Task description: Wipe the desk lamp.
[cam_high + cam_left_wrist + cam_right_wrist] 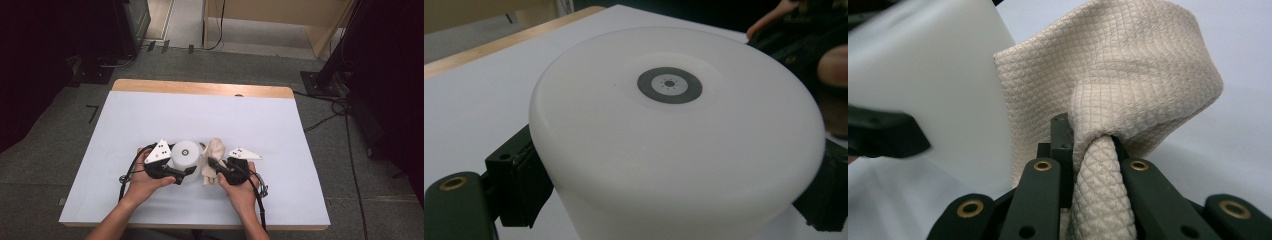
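High view: the left gripper [186, 172] is closed about the side of a white container [185, 154] standing on the desk [150, 115], near its front edge. The right gripper [212, 165] holds a beige cloth [214, 152] just beside the container, touching its right flank. Both forearms enter from below, hands low and angled inward toward each other.

Left gripper view: the jaws stand apart on either side of the container [674, 145], clamping its wall; the flat top carries a grey ring mark.

Right gripper view: the jaws are pinched narrow on a twisted fold of the cloth [1118, 100], which bunches against the container's white side [938, 85].

Judgement: wiping of the container is in hand. The next move calls for a steady left hold while the cloth is drawn across the wall.
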`<state>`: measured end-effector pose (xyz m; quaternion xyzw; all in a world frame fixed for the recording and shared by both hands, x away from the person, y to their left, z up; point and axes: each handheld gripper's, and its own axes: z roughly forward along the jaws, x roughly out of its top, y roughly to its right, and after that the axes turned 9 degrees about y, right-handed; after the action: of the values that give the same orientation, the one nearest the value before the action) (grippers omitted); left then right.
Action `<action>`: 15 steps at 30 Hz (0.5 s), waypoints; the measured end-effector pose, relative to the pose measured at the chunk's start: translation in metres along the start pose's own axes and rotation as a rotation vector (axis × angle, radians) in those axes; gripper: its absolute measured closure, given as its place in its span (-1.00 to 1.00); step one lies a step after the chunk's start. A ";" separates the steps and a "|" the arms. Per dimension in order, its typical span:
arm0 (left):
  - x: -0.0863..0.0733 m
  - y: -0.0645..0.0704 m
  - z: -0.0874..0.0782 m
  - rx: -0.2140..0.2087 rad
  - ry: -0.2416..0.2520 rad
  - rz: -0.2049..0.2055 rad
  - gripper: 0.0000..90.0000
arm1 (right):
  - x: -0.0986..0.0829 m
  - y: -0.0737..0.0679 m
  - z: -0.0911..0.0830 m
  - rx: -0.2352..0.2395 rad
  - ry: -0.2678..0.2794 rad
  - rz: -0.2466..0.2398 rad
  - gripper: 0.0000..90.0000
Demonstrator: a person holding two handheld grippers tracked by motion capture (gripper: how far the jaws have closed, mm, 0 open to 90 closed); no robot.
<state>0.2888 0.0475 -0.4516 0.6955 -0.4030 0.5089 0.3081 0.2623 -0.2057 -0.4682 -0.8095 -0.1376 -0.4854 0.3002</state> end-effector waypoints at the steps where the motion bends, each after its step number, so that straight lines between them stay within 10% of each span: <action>1: -0.002 0.001 0.002 0.006 -0.013 0.012 -0.81 | 0.001 0.000 -0.001 -0.001 0.004 0.002 0.87; 15: -0.006 -0.001 0.005 -0.011 -0.018 -0.001 -0.81 | 0.016 -0.027 -0.013 0.054 0.099 -0.081 0.87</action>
<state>0.2911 0.0456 -0.4587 0.6987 -0.4082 0.5002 0.3082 0.2471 -0.1933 -0.4399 -0.7700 -0.1684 -0.5326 0.3083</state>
